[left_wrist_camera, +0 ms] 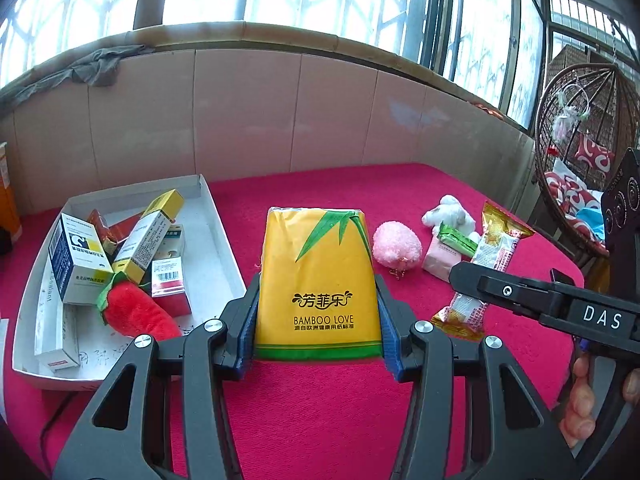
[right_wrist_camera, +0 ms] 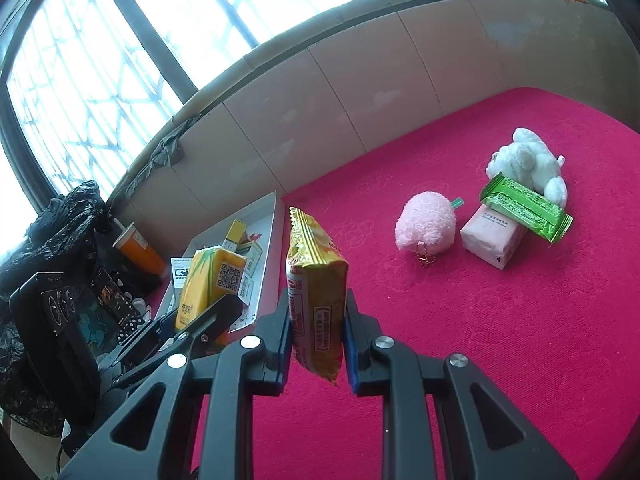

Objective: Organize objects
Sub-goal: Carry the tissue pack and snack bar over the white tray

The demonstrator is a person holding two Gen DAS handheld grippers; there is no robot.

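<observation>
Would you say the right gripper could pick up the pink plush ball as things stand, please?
Probably not yet: the right gripper is shut on a yellow snack packet. The pink plush ball itself lies uncovered on the red cloth.

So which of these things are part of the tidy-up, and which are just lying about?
Part of the job:
- yellow tissue pack, in the left gripper
- snack packet, in the right gripper
- white tray
- pink plush
- white plush
- green wrapper
- pink pack

Lying about:
- orange cup
- black bag
- wicker chair
</observation>
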